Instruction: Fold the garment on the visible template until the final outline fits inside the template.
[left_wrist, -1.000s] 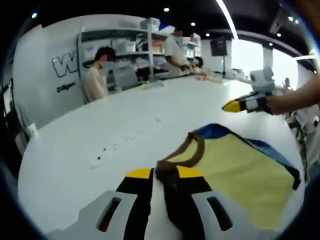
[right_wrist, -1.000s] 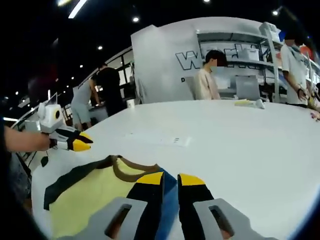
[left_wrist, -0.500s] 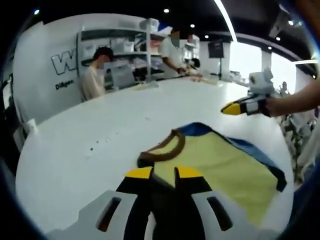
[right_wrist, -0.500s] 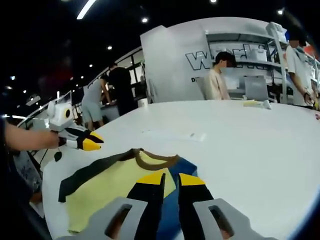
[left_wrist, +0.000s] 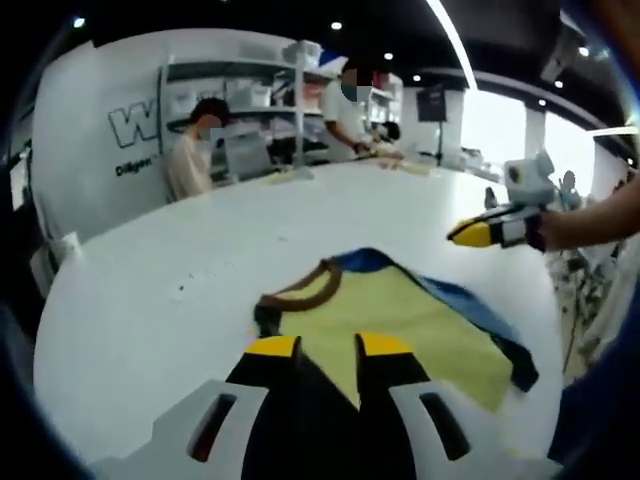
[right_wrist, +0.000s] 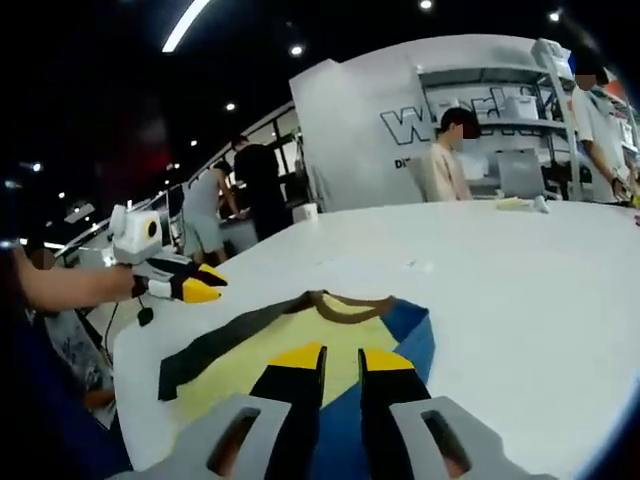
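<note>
In the left gripper view, the shirt (left_wrist: 400, 320), yellow with a brown collar and blue and dark edges, lies flat on the white table (left_wrist: 200, 260), just ahead of the left gripper (left_wrist: 325, 346). Its jaws stand a little apart with nothing between them. The right gripper (left_wrist: 470, 233) hangs above the table's far side, its tips seemingly together. In the right gripper view, the shirt (right_wrist: 300, 345) spreads beneath and beyond the right gripper (right_wrist: 340, 358), jaws slightly parted and empty; the left gripper (right_wrist: 195, 291) hovers near the dark sleeve.

Yellow garment (left_wrist: 400, 325) flat on table (left_wrist: 150, 310)
</note>
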